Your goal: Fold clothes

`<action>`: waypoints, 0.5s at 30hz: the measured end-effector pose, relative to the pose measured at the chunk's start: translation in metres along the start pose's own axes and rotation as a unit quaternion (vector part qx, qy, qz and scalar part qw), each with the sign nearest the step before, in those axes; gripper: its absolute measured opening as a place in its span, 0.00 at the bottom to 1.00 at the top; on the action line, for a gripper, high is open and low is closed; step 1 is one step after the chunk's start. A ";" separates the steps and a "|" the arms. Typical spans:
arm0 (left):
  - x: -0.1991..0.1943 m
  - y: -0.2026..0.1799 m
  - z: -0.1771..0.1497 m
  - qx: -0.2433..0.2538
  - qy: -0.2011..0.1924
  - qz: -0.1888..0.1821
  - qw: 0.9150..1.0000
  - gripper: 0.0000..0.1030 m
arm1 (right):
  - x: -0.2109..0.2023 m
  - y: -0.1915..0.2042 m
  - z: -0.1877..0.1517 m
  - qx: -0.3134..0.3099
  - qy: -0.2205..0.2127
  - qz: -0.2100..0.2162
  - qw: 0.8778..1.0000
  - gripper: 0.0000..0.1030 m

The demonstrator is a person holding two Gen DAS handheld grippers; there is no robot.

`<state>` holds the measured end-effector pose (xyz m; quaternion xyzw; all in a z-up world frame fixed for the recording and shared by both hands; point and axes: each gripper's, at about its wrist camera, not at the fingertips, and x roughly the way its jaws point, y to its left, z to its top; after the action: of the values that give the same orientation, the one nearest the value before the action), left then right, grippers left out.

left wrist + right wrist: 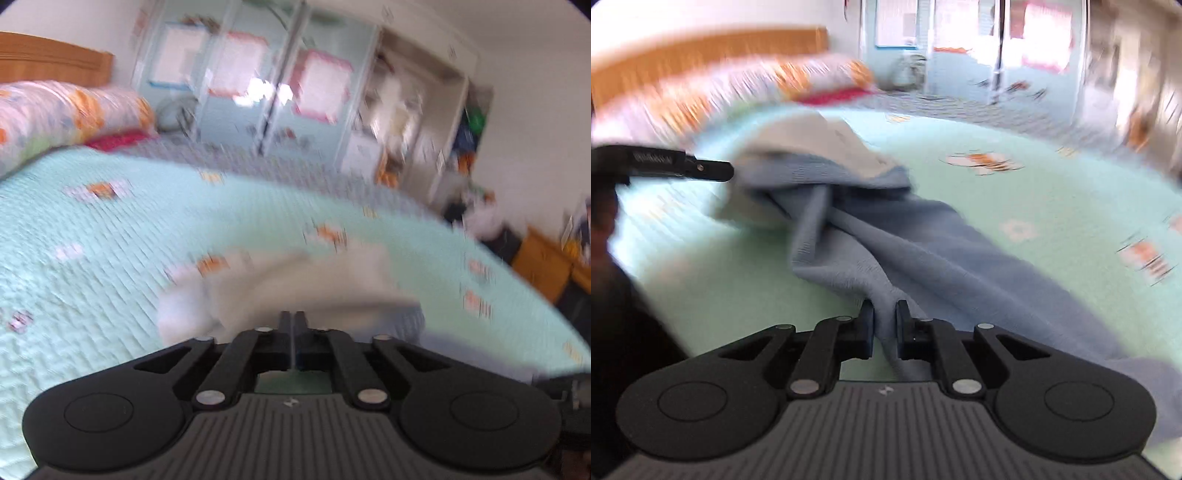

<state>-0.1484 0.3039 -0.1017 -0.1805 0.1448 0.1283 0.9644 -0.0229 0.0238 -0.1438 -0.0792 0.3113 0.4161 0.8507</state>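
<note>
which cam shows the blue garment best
The right wrist view: the blue garment runs in clear folds across the green bedspread, pinched in the right tool. The left wrist view is blurred, showing only a pale bunch of it ahead of the shut left tool.

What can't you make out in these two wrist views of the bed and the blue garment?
- Left wrist view: motion blur hides what the shut left gripper pinches.
- Right wrist view: the blue garment runs off the lower right edge.
- Both views: wardrobe details blurred.
</note>
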 end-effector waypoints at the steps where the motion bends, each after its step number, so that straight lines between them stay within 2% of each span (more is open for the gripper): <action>1: -0.013 0.008 0.009 -0.018 -0.025 0.010 0.999 0.00 | -0.006 -0.008 0.003 0.030 0.002 0.040 0.999 0.21; 2: -0.024 0.015 0.015 -0.030 -0.041 0.026 0.998 0.00 | -0.013 -0.017 0.007 0.059 0.005 0.079 0.995 0.24; 3: -0.028 0.021 0.019 -0.030 -0.038 0.037 0.998 0.00 | -0.015 -0.026 0.006 0.086 -0.001 0.081 0.993 0.34; 4: -0.030 0.026 0.023 -0.028 -0.031 0.048 0.998 0.00 | -0.017 -0.035 0.004 0.112 -0.007 0.082 0.990 0.49; 5: -0.030 0.030 0.022 -0.027 -0.021 0.051 0.998 0.00 | -0.020 -0.045 0.003 0.139 -0.014 0.083 0.987 0.54; 8: -0.022 0.019 0.004 -0.014 0.021 0.031 0.999 0.07 | -0.016 -0.076 0.002 0.228 -0.018 0.036 0.973 0.57; 9: -0.017 0.011 -0.004 -0.002 0.035 0.021 0.999 0.16 | -0.014 -0.083 0.003 0.244 -0.022 0.028 0.969 0.59; 10: -0.011 0.002 -0.011 0.011 0.048 0.012 0.999 0.33 | -0.012 -0.090 0.004 0.259 -0.025 0.020 0.965 0.61; 12: 0.006 -0.018 -0.024 0.038 0.074 -0.005 0.997 0.57 | -0.007 -0.102 0.009 0.274 -0.032 0.003 0.961 0.68; 15: 0.033 -0.044 -0.034 0.080 0.107 -0.030 0.991 0.60 | 0.009 -0.113 0.013 0.213 -0.025 -0.068 0.974 0.74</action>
<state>-0.1120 0.2576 -0.1288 -0.1195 0.2513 0.0676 0.9581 0.0733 -0.0379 -0.1525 0.0934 0.3651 0.2837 0.8818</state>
